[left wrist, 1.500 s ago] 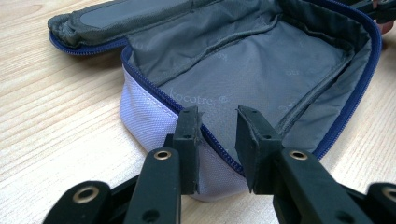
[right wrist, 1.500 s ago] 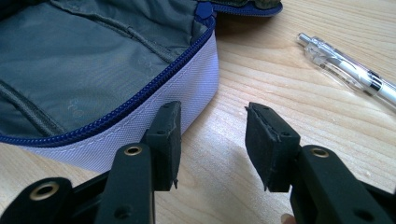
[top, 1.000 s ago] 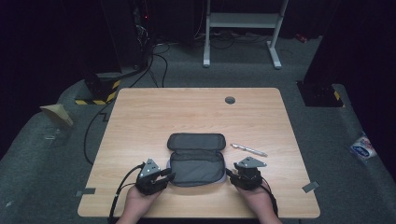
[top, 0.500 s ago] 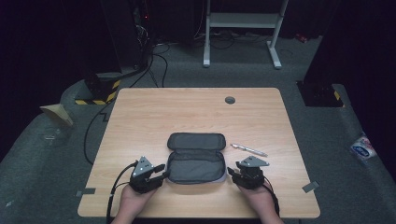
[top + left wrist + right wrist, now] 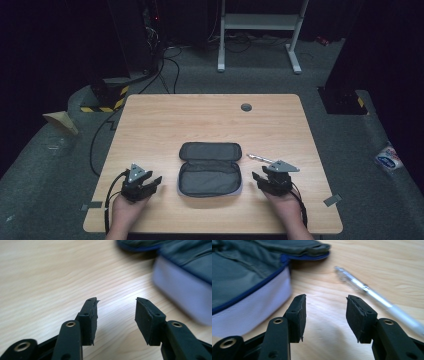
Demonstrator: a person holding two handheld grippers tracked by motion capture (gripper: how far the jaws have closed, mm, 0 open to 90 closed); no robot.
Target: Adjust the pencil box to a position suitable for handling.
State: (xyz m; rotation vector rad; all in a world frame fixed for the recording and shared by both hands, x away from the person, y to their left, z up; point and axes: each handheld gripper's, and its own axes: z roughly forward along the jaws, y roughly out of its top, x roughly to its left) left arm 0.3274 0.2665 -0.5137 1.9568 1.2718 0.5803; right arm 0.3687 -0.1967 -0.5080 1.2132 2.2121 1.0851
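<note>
An open dark grey pencil case (image 5: 210,170) with a pale side wall lies flat at the middle front of the wooden table (image 5: 210,125). A clear pen (image 5: 260,158) rests just right of the case. My left gripper (image 5: 156,182) sits left of the case and apart from it. Its jaws have just been opening and nothing is between them (image 5: 116,307); the case's wall (image 5: 182,290) lies off to the right. My right gripper (image 5: 257,179) sits right of the case, its jaws also just opened wider and empty (image 5: 325,305), between the case (image 5: 249,277) and the pen (image 5: 372,293).
A round cable hole (image 5: 246,107) sits near the table's far edge. Bare wood stretches behind the case. On the floor beyond stand a white metal frame (image 5: 260,25), dark equipment and cables (image 5: 165,65).
Both grippers have drawn outward from the case's sides, the left one farther. The left jaws have opened clearly wider. The case and pen stay put.
</note>
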